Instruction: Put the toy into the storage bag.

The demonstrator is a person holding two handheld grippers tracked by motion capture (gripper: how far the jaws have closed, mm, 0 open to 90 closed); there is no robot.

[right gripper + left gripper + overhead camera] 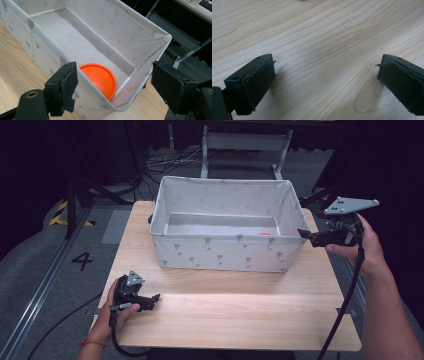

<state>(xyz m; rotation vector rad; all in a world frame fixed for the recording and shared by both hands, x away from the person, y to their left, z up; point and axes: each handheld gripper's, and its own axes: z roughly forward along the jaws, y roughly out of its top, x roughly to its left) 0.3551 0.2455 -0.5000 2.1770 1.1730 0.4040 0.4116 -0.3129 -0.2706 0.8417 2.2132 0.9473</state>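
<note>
we have our right gripper (306, 236) at the right end of the fabric bin (225, 251), its jaws standing wide with nothing between them; in the right gripper view they frame the bin's near corner from outside. the orange disc (99, 78) lies on the floor of the bin, tucked into that right corner, and from the high view only a sliver of it peeks over the front wall. our left gripper (150, 301) rests low on the tabletop (235, 310) near the front left edge, well apart from the bin, with its jaws also wide and only bare wood between them. by our reading, the disc now sits in the bin and the right hand hangs just outside the rim. the main risk we see is the soft wall: the bin is cloth with a thin wire rim, and a jaw tip passing close to the corner could snag it, drag the bin across the tabletop or fold the wall inward. the trailing cable (350, 290) under our right hand could also brush the table edge. if we reach back for the disc, it lies flat against the floor, so the jaws could slide over it without catching an edge.
</note>
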